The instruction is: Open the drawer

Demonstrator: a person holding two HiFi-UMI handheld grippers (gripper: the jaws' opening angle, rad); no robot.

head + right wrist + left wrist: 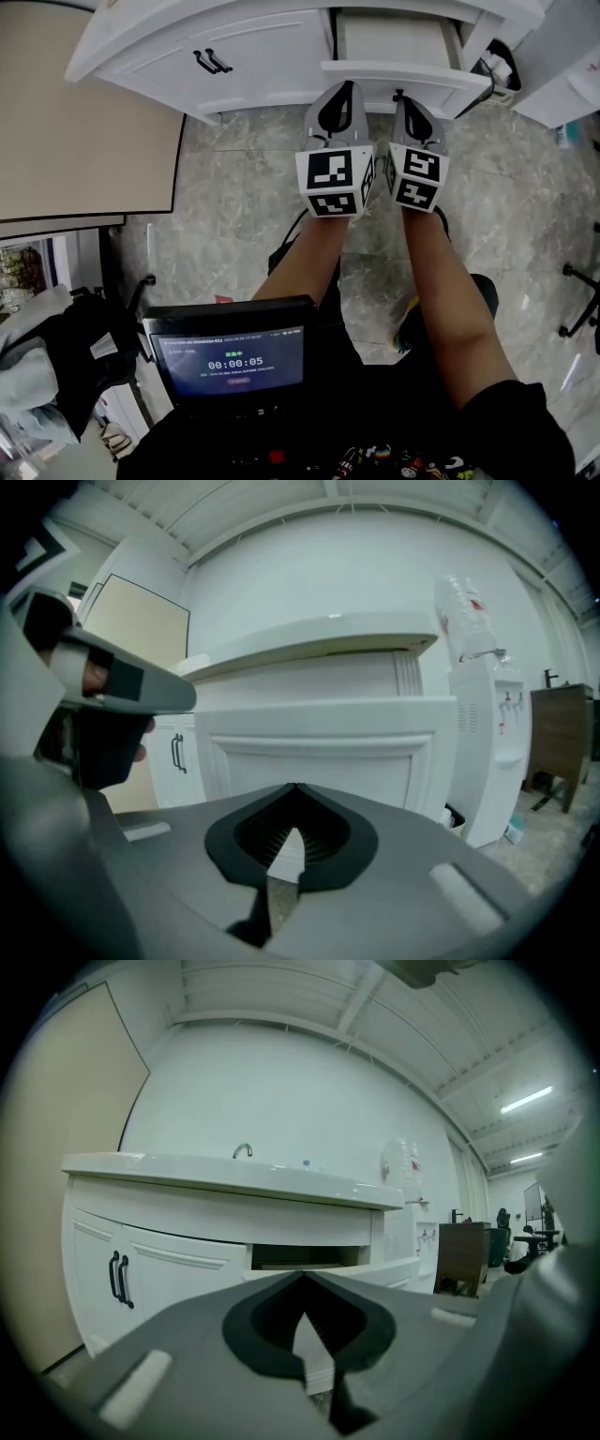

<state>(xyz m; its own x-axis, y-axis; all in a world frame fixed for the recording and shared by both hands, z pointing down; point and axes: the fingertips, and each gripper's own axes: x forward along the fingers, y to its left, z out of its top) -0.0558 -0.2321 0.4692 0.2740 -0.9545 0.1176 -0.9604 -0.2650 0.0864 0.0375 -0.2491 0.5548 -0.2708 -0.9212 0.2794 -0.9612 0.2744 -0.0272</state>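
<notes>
White-painted drawer (405, 75) stands part-open in the vanity cabinet (169, 47), right of the black door handles (212, 62). Left gripper (343, 90) and right gripper (401, 97) hover just before its front panel, both with jaws closed tip to tip, holding nothing. Likely rigid, light, easy-sliding. No knob visible, so the front's top lip seems the best hold.

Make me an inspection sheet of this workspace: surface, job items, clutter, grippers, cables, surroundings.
Surface: grey marbled floor; white countertop with a tap.
Job's things: drawer pulled out, no contents seen.
Clutter: dark bag; timer screen.
Grippers: left gripper and right gripper, fingers together, holding nothing, close before the drawer front.
Cables: dark strand beside the left forearm, possibly a cable.
Surroundings: cabinet door handles; water dispenser.
</notes>
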